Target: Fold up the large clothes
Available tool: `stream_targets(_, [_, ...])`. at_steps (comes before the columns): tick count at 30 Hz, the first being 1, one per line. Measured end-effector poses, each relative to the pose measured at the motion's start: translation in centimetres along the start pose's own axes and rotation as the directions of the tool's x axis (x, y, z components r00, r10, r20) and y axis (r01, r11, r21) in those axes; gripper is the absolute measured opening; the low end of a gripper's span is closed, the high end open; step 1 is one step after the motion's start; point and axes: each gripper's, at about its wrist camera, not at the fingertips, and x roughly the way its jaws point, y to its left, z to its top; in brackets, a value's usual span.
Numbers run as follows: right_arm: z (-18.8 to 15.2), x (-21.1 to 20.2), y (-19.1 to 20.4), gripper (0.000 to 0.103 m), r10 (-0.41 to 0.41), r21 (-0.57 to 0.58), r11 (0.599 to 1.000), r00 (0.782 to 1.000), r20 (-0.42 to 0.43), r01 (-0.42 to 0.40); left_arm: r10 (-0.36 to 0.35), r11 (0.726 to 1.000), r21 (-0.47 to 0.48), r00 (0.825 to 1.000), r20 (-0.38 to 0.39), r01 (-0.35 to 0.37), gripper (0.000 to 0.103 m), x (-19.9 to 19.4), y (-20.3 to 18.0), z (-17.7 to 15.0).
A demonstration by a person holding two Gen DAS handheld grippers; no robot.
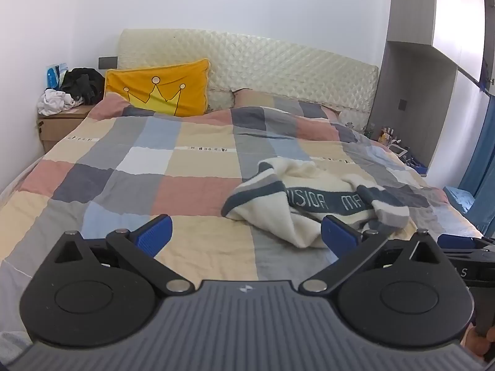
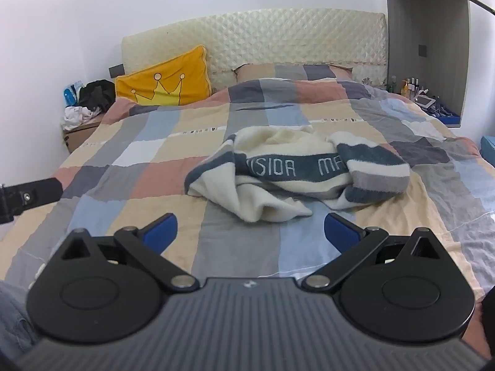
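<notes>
While a crumpled cream sweater (image 2: 287, 176) lies on the checked quilt (image 2: 173, 142), left gripper (image 1: 246, 235) and right gripper (image 2: 250, 232) hover with jaws wide, empty

The bed (image 2: 102, 167) has lots of flat, open room along its left side and near its foot edge, so a hand can slide there. A crumpled sweater (image 2: 297, 173) sits toward the right side and is the only bump in the middle. At the head edge a yellow pillow (image 2: 167, 83) leans up and blocks the left corner. The cardboard box (image 1: 58, 125) beside that corner is piled with clothes (image 1: 74, 91).
</notes>
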Motion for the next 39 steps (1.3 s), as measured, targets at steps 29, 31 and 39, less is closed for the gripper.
stream_targets(29, [-0.55, 0.16, -0.46, 0.103, -0.025, 0.009, 1.000, 0.999, -0.022, 0.025, 0.010, 1.000, 0.005, 1.000, 0.010, -0.010, 0.103, -0.73, 0.28, 0.31])
stream_targets(31, [-0.50, 0.18, -0.52, 0.103, -0.025, 0.011, 1.000, 0.999, -0.021, 0.026, 0.009, 1.000, 0.008, 1.000, 0.009, -0.009, 0.103, -0.75, 0.21, 0.33])
stream_targets(39, [-0.36, 0.23, -0.57, 0.103, -0.023, 0.008, 1.000, 1.000, -0.020, 0.023, 0.010, 1.000, 0.009, 1.000, 0.006, -0.011, 0.103, -0.74, -0.03, 0.33])
